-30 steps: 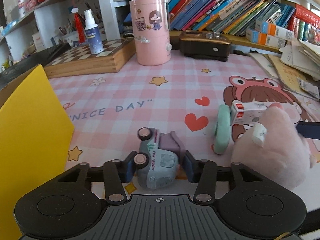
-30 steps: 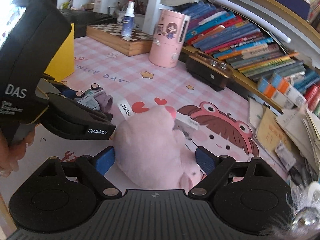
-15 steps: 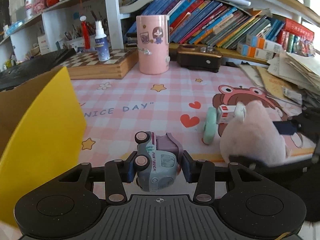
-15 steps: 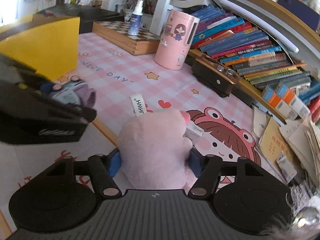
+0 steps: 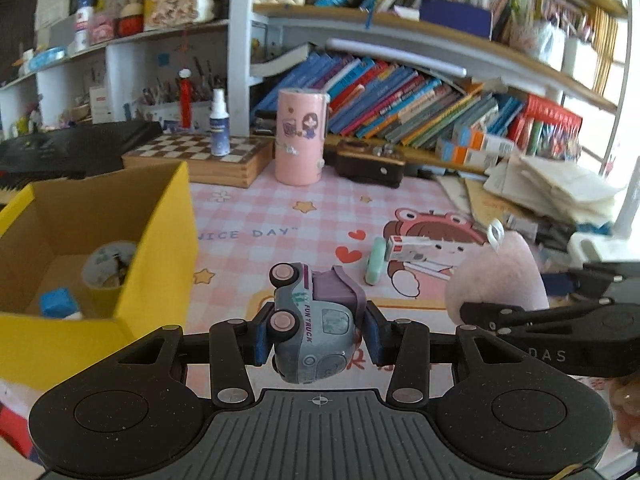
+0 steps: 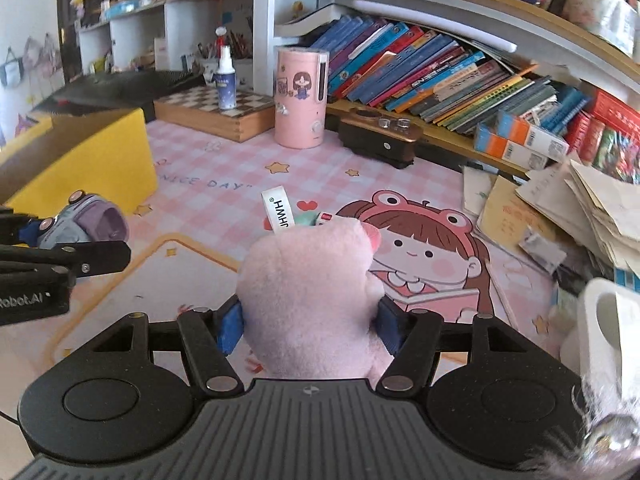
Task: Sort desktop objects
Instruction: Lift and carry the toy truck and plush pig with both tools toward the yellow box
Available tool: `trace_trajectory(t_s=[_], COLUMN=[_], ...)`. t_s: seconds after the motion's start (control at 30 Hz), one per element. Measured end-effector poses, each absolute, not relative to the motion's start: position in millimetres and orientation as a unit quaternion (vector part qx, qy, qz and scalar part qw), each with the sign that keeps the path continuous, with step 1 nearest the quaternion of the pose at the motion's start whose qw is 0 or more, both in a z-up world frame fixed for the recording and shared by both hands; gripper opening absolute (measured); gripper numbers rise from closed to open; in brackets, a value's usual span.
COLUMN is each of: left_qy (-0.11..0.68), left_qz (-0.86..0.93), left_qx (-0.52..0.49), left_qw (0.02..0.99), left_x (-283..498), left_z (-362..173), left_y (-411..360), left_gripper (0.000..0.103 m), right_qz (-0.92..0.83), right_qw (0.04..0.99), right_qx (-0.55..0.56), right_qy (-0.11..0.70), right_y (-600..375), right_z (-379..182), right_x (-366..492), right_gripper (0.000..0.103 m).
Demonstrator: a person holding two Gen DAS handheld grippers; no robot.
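My left gripper is shut on a grey-blue toy truck with a purple back, held above the pink mat. My right gripper is shut on a pink plush toy with a white tag, also lifted. The plush toy and right gripper show at the right of the left wrist view. The truck shows at the left of the right wrist view. An open yellow cardboard box stands left of the truck, holding a tape roll and a blue item.
On the mat lie a mint round item and a small white box. A pink cylinder, chessboard box with spray bottle, brown device, books and a paper pile line the back and right. A white mug stands right.
Both grippers have risen off the mat with their toys. The right gripper closed on the plush toy and lifted it. The yellow box's inside has come into the left wrist view.
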State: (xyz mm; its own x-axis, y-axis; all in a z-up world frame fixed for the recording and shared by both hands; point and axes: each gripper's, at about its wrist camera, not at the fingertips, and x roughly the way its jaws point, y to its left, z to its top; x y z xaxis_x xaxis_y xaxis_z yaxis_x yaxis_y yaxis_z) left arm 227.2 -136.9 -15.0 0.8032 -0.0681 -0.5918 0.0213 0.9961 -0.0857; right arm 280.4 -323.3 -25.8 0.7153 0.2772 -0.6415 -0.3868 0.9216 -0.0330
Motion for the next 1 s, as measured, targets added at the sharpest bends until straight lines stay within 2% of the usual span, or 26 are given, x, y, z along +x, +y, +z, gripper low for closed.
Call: trace_trajectory(t_s=[0.4,1.0], left_qy=[0.293,0.325], left_qz=[-0.05,-0.08], left_qx=[-0.059,-0.048], left_qw=[0.953,0.941], left_x=[157,53], left_z=[6,-10], left_y=[-95,-13], left_gripper=[0.043,0.043], right_qz=[0.184,0.175], right_qw=[0.92,0.903], right_qx=[-0.019,-0.029], right_qy=[0.346,0.392], right_y=[-306,-205], right_z=[13,1], right_x=[200,76], right_gripper=[0.063,0.063])
